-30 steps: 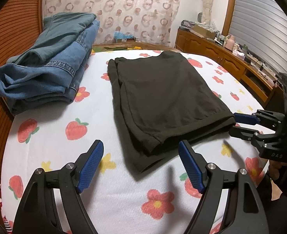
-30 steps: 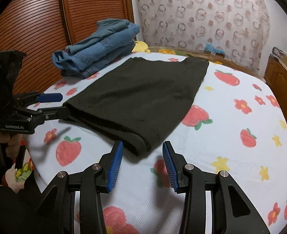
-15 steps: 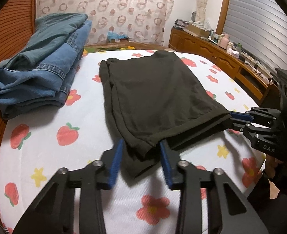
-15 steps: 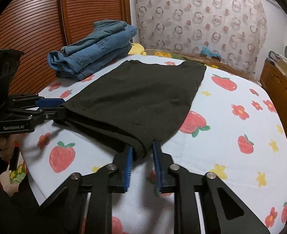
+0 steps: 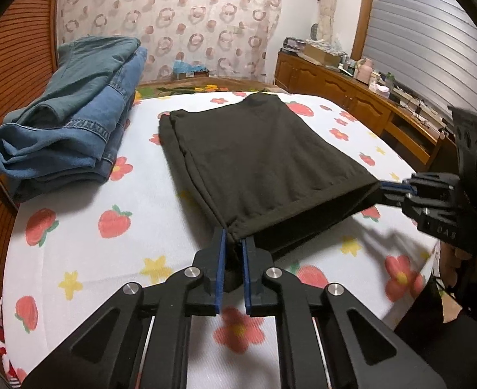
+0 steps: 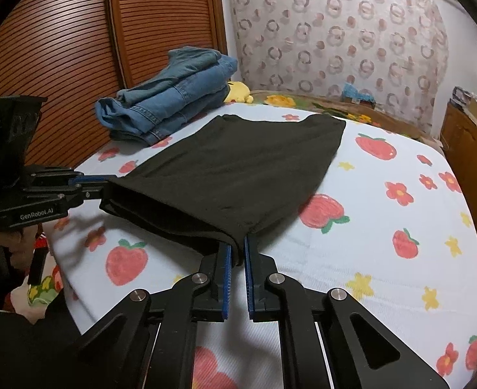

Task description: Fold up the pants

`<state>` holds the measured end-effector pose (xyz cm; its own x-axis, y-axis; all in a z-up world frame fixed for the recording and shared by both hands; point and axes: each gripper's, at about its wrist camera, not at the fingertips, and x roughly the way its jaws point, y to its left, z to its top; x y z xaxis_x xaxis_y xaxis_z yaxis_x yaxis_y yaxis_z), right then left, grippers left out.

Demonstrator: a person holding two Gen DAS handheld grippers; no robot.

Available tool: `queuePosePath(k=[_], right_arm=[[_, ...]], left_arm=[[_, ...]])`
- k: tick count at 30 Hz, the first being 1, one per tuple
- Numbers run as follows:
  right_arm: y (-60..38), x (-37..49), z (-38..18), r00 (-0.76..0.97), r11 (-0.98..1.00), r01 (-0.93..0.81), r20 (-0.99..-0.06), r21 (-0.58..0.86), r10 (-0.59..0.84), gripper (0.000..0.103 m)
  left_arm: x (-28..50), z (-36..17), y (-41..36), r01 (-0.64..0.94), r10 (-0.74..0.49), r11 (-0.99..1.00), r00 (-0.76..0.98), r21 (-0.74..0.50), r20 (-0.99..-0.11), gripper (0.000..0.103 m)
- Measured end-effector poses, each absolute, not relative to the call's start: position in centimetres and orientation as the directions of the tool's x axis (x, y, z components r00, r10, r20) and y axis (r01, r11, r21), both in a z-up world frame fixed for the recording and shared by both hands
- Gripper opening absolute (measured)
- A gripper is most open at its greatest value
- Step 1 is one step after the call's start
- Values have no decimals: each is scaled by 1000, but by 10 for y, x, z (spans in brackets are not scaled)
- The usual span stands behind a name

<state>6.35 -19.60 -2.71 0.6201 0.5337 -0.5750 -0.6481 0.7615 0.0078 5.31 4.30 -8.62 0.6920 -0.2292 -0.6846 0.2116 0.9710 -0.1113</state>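
Note:
Black pants (image 5: 258,155) lie folded on the strawberry-print bed, also shown in the right wrist view (image 6: 245,168). My left gripper (image 5: 233,246) is shut on the near left corner of the pants' near edge. My right gripper (image 6: 237,246) is shut on the near right corner. Both corners are lifted off the bed, so the near edge hangs taut between the grippers. The right gripper shows in the left wrist view (image 5: 397,191); the left gripper shows in the right wrist view (image 6: 89,184).
A stack of folded blue jeans (image 5: 66,123) sits at the far left of the bed, next to the wooden slatted doors (image 6: 76,48). A yellow plush toy (image 6: 240,92) lies behind the jeans. A wooden cabinet (image 5: 352,97) runs along the right wall.
Both grippers moved forward and closed on the near corners of the black pants, then raised the near edge off the bed.

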Motion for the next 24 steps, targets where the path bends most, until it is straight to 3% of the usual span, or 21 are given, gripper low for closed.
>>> queuePosePath(k=[24], right_arm=[[-211, 39, -35, 585, 763, -644, -606, 56, 538, 7]], left_arm=[[15, -92, 30, 219, -230, 970, 679, -107, -697, 10]])
